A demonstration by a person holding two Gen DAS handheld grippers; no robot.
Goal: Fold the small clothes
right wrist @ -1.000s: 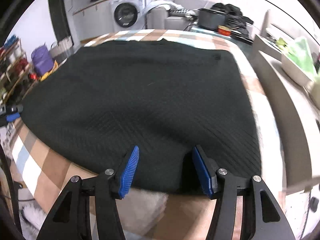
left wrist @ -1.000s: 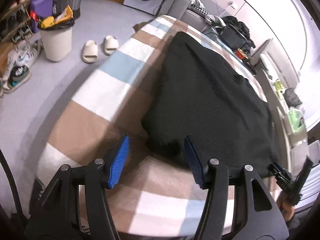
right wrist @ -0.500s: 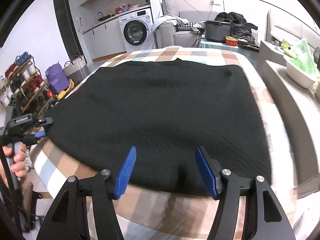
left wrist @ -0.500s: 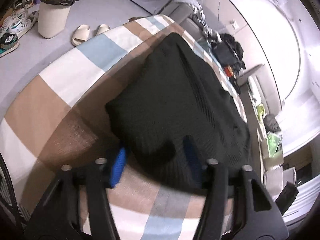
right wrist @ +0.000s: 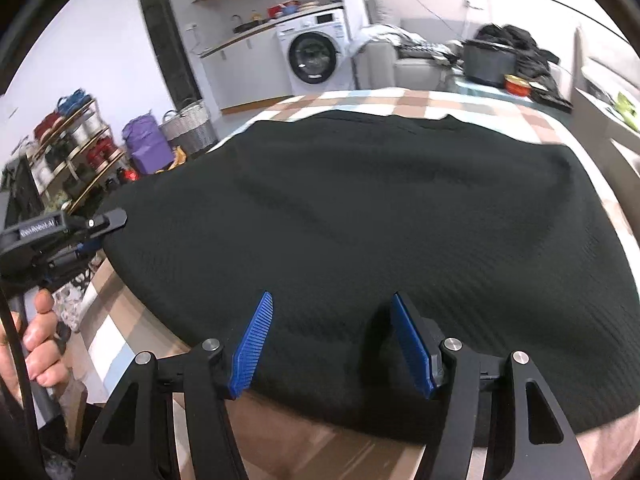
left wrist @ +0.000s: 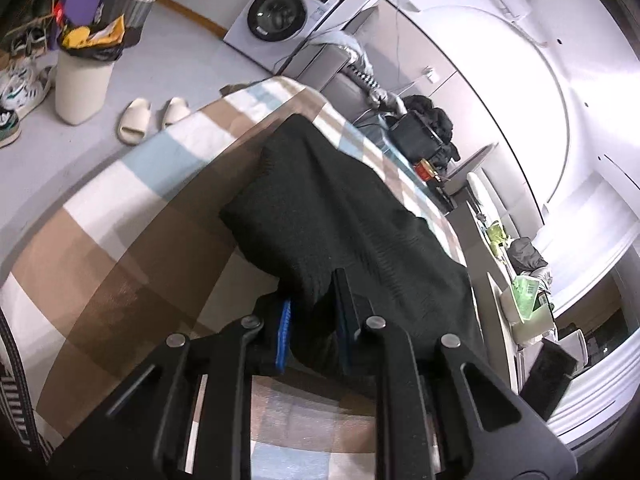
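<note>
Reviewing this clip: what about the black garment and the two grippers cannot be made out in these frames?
- Left wrist view: the left gripper has just been closing on the black garment; bunched cloth hides most of both pads.
- Right wrist view: the right gripper stands open over the garment's near edge; whether its pads touch the cloth is unclear.
- Both views: the kind of garment is unreadable; no sleeves or label show.
- Right wrist view: the checked cloth is motion-blurred.

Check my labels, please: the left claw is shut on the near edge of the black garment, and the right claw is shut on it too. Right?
Half right. The left claw has just closed onto the black garment, but the right wrist view shows the right claw open, its pads apart above the cloth's near edge.
</note>
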